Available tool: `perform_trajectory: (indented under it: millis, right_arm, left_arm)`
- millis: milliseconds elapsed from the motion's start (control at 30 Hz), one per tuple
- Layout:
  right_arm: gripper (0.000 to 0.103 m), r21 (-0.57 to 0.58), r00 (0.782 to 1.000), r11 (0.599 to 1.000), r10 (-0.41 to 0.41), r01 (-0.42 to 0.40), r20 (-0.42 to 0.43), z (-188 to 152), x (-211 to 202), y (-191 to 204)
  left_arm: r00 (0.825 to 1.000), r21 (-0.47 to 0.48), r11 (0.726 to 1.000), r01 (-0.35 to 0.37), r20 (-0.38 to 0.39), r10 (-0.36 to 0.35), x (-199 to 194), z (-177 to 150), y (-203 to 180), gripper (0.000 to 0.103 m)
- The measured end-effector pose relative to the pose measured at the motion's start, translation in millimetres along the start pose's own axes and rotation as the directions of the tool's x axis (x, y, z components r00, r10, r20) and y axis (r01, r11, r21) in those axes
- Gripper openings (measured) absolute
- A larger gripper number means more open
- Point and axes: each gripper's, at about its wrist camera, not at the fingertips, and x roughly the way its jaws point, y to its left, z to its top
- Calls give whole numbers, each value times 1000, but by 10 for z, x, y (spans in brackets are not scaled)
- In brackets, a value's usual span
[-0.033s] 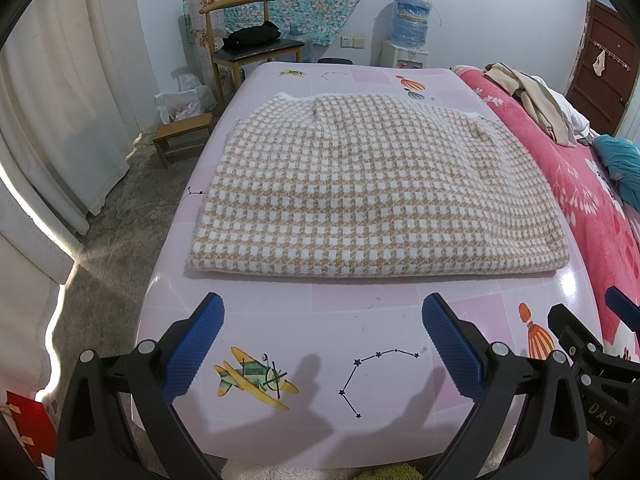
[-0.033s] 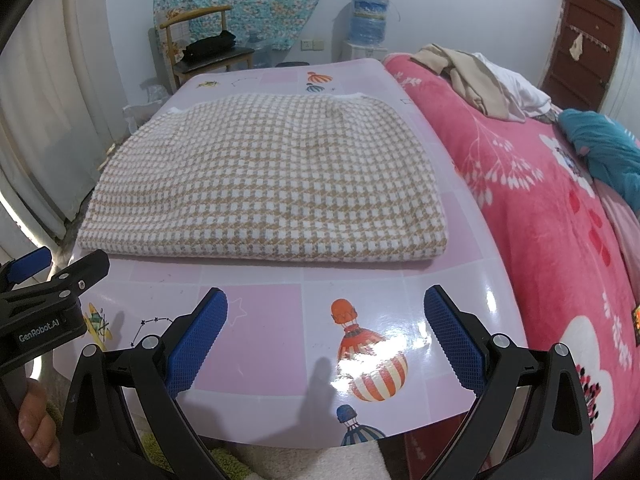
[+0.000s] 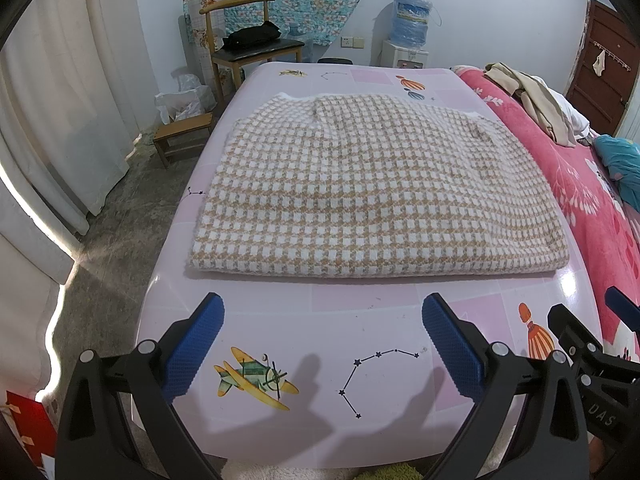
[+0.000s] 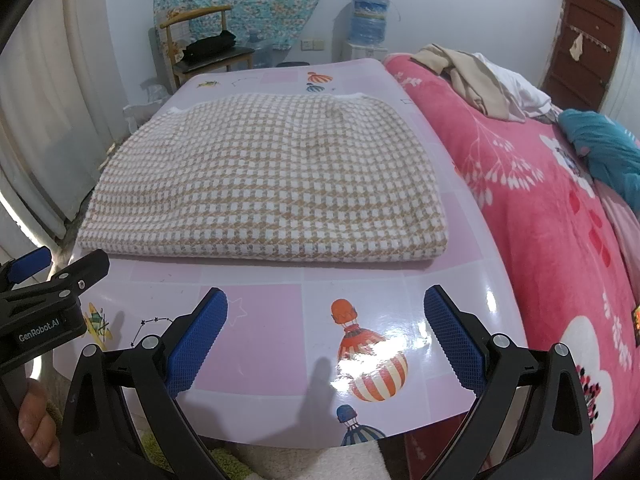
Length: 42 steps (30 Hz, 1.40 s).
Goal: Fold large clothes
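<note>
the thick beige and white checked knitted garment (image 3: pixel 372 184) lies flat in the middle of the glossy pink surface with printed balloons and aeroplanes (image 3: pixel 360 344), already folded into a wide rectangle with a rounded, doubled edge on the near side. it looks soft and bulky, not slippery, and probably a bit heavy for cloth, so it will sag when lifted and one layer can slide over the other. i think the best hold is at the two near corners, pinching all layers together, one tool on each corner.

the left tool (image 3: pixel 322 340) hovers over the bare surface just in front of the near edge, its blue pads wide apart and holding nothing. the right tool (image 4: pixel 326 334) is beside it, also spread wide and empty, near the right near corner. a pink flowered bed blanket (image 4: pixel 560 220) lies at the right of the surface.
</note>
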Motion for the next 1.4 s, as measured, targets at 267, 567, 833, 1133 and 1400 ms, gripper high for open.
perform_trajectory:
  millis: [267,567,833,1133,1400]
  right_arm:
    - [95,0,1000,1000,0,0,0,7,4,5]
    - [95,-5,1000,1000,2,-2,3,11,7,-2]
    - [95,-4,1000,1000,2,-2,2,12,5,9]
    - [95,-7,1000,1000,3,-3,1,15,7,7]
    - [95,-8,1000,1000,4,-4,1,12,11,5]
  left_arm:
    - [1000,0,1000,1,0,-1,0,0,-3,98]
    - [1000,0,1000,1,1,-1,0,2,1,98]
    - [1000,-1,1000,0,2,0,3,7,-5,98]
    - [1000,-1,1000,0,2,0,3,9,-3,97]
    - [1000,-1,1000,0,2,0,2,5,-2,98]
